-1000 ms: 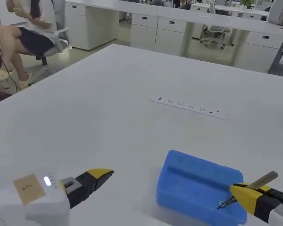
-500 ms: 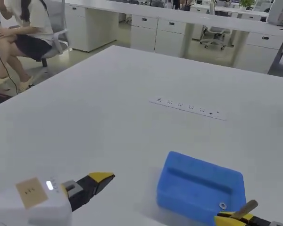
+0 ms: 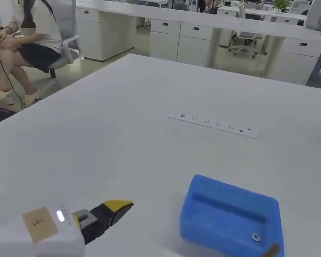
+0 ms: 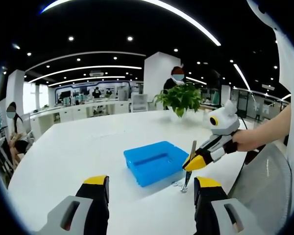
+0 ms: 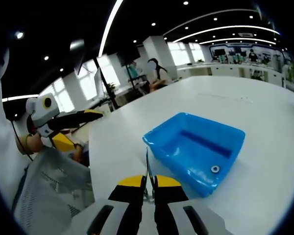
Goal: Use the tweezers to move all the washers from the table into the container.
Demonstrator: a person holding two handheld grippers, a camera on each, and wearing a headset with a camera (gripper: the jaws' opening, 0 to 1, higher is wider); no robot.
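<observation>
Surveying from the left: the left claw (image 4: 151, 183) stood with its jaws wide apart and nothing between them. It was held low over the tabletop (image 3: 123, 134), well apart from the work, evidently idle so as not to obstruct. Next, the blue container (image 3: 230, 211) sat on the tabletop, with one washer (image 3: 255, 236) lying inside toward a corner. Rightmost, the right claw (image 5: 149, 181) was clamped on the tweezers (image 5: 147, 164). Their tips angled down just outside the container's wall, where small loose washers (image 4: 178, 185) appeared to lie on the tabletop. Judgement: tweezers positioned for the next pick-up; transfer incomplete.
</observation>
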